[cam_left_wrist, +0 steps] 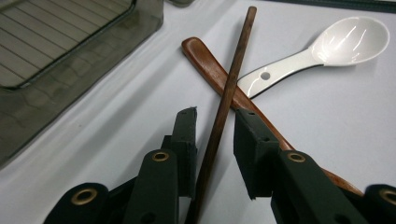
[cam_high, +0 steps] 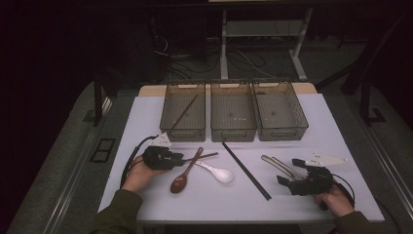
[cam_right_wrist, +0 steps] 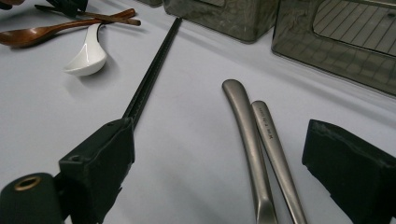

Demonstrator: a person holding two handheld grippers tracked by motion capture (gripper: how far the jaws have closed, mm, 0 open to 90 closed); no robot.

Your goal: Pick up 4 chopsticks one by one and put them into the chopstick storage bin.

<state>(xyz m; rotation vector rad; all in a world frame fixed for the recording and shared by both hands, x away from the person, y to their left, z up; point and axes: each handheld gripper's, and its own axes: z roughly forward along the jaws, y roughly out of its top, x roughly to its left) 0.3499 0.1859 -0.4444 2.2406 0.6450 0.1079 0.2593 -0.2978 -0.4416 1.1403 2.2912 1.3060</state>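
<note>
While the left gripper point(cam_left_wrist: 215, 128) straddles the brown chopstick point(cam_left_wrist: 227, 95) lying across the wooden spoon point(cam_left_wrist: 205, 60), pads not yet pressing, white spoon point(cam_left_wrist: 327, 49) at two o'clock, right gripper point(cam_right_wrist: 224, 163) released wide over two metal handles point(cam_right_wrist: 254, 135).

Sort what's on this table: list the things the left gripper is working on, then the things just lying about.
In hand:
left gripper, jaws either side of the brown chopstick
wooden spoon lying under that chopstick

Lying about:
white ceramic spoon
black chopstick
two metal handles
right gripper, open
three grey bins
</note>
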